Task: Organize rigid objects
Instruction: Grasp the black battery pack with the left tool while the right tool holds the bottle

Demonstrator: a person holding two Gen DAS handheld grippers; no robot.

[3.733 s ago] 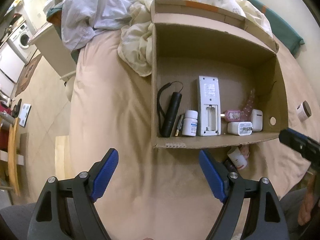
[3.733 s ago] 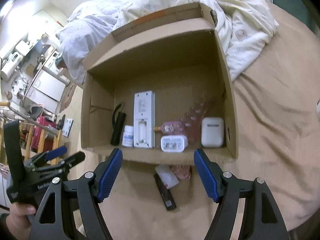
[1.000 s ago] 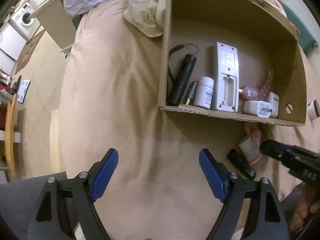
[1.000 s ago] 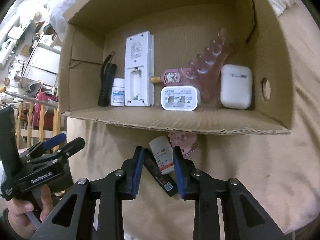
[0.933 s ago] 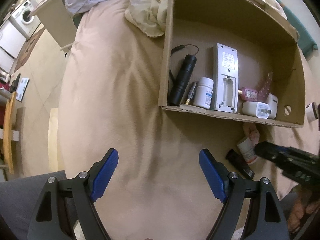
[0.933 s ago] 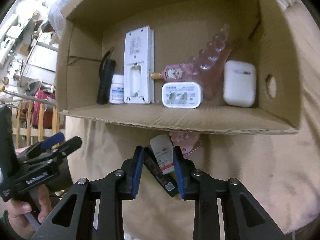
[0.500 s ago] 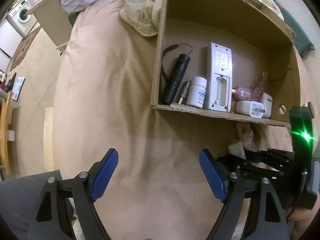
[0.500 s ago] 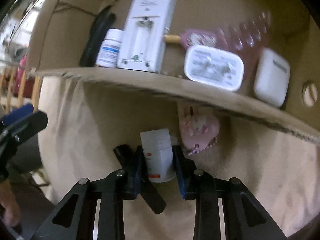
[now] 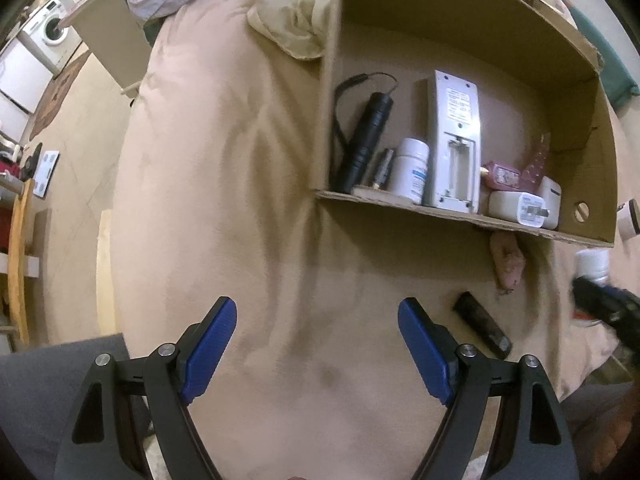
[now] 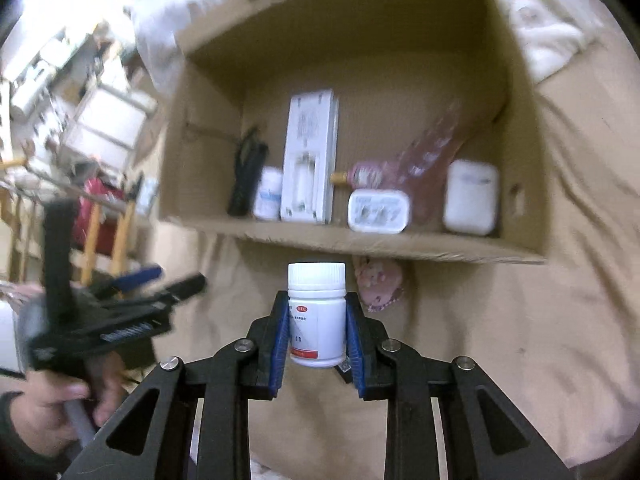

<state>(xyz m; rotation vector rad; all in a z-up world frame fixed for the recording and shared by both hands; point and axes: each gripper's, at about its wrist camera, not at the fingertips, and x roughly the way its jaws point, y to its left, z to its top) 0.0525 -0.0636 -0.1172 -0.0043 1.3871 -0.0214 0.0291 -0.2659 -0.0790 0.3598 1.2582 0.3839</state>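
Observation:
My right gripper (image 10: pixel 318 330) is shut on a white pill bottle (image 10: pixel 317 314) with a red band, held upright above the bed in front of the cardboard box (image 10: pixel 516 92). The bottle also shows in the left wrist view (image 9: pixel 593 266), at the right edge. The box holds a black flashlight (image 9: pixel 368 136), a second white bottle (image 9: pixel 410 170), a white remote (image 9: pixel 454 140), a white charger (image 9: pixel 518 206), an earbud case (image 10: pixel 472 196) and a pink comb (image 10: pixel 436 152). My left gripper (image 9: pixel 318 350) is open and empty over the beige sheet. A black rectangular object (image 9: pixel 482 324) lies on the sheet.
A pink heart-shaped object (image 10: pixel 378 284) lies against the box's front wall. A small jar (image 9: pixel 628 220) sits to the right of the box. Crumpled bedding (image 9: pixel 296 20) lies behind the box. The bed's left edge drops to the floor (image 9: pixel 76 120).
My right gripper has closed on the white pill bottle and lifted it off the sheet, away from the black object. My left gripper has stayed open and nearly still.

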